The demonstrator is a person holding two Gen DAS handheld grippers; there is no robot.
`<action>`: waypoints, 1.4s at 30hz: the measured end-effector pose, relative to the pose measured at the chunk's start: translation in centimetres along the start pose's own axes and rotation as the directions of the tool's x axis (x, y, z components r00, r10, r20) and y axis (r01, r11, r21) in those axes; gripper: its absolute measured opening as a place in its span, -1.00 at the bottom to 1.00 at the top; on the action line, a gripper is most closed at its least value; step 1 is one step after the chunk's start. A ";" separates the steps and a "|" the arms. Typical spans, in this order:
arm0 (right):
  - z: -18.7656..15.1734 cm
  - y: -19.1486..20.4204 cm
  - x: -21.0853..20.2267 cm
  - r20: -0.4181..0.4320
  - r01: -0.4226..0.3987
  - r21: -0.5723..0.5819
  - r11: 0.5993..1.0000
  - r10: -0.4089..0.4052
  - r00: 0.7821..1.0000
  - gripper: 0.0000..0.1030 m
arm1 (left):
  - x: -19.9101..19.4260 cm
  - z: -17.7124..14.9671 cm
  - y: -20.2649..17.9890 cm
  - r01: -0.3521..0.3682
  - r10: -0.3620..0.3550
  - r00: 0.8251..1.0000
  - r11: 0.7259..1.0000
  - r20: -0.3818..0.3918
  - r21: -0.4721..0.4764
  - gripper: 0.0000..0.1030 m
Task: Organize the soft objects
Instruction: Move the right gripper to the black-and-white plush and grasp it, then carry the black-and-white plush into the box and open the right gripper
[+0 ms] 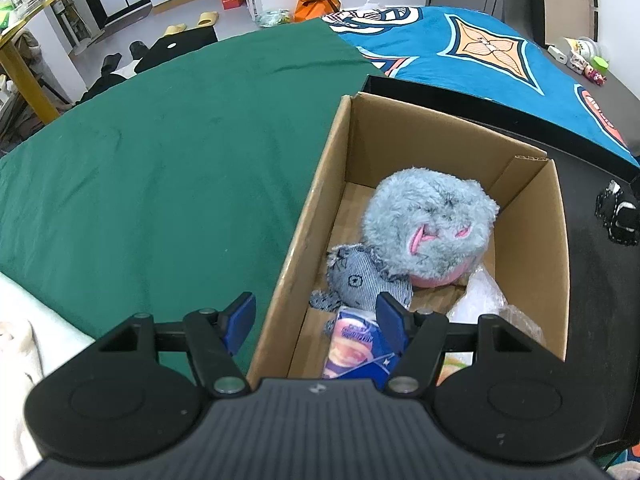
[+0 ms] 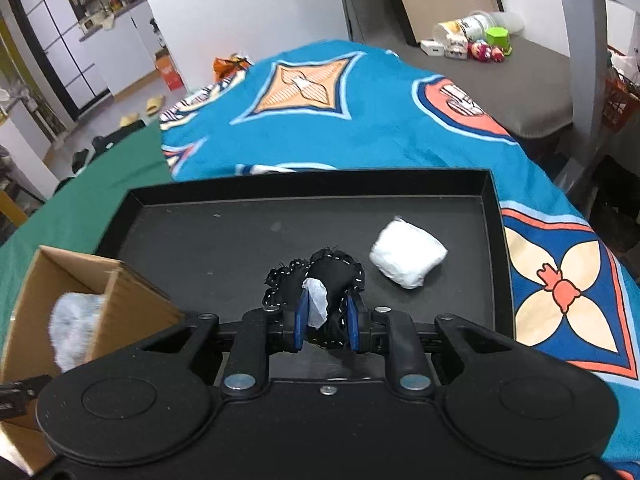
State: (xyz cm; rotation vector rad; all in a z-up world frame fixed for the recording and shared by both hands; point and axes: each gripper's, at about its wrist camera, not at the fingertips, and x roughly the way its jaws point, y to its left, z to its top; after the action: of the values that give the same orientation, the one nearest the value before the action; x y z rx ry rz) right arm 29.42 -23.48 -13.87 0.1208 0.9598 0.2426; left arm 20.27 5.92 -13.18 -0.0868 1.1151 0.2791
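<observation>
Gripping the black stitched plush toy (image 2: pixel 320 280): right gripper (image 2: pixel 326 326) has its blue pads (image 2: pixel 301 320) clamped on the toy's lower end, a white tag pinched at the left pad. No earlier view, so whether the toy is off the black tray (image 2: pixel 494 216) floor or just touching it, I cannot tell.

White wrapped soft bundle (image 2: pixel 407 254) lies on the tray at 2 o'clock from the toy, near but apart. Not yet handled.

Cardboard box (image 1: pixel 316 204) sits at 9 o'clock of the right gripper, left end of the tray. Already inside: fluffy grey-blue plush (image 1: pixel 430 226), grey denim doll (image 1: pixel 360 282) against its 8 o'clock side, a blue printed packet (image 1: pixel 360 350) at the near end, some clear plastic at 4 o'clock.

Left gripper (image 1: pixel 316 322) hovers over the box's near-left wall, jaws apart, empty; one finger outside over the green cloth (image 1: pixel 160 160), one inside.

Step, as I read it: pick done, transfer pending. Next move calls for lifting clear of the box wall, swinging toward 9 o'clock, releasing over the free floor at the box's far-left. Left gripper may be in the drop path.
</observation>
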 end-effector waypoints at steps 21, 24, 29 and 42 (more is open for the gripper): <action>0.3 7.3 -5.3 0.079 -0.083 -0.112 0.990 0.092 0.993 -0.59 | -1.7 -1.4 2.4 0.070 -0.068 0.997 0.997 0.028 -0.041 0.26; 0.3 8.3 -5.6 0.079 -0.091 -0.130 0.987 0.102 0.992 -0.59 | -1.8 -1.5 2.8 0.083 -0.082 0.996 0.995 0.033 -0.052 0.26; 0.0 9.9 -6.0 0.077 -0.102 -0.164 0.981 0.116 0.990 -0.59 | -1.8 -1.9 3.8 0.107 -0.104 0.994 0.992 0.042 -0.069 0.26; -1.1 13.0 -6.1 0.067 -0.126 -0.229 0.965 0.145 0.987 -0.58 | -1.6 -3.0 5.0 0.180 -0.176 0.982 0.981 0.062 -0.069 0.04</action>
State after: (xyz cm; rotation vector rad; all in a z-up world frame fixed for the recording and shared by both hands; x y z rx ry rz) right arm 23.18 -12.49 -6.92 -0.0110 0.8365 0.4671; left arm 15.69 9.85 -12.72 -0.2425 1.0338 0.1622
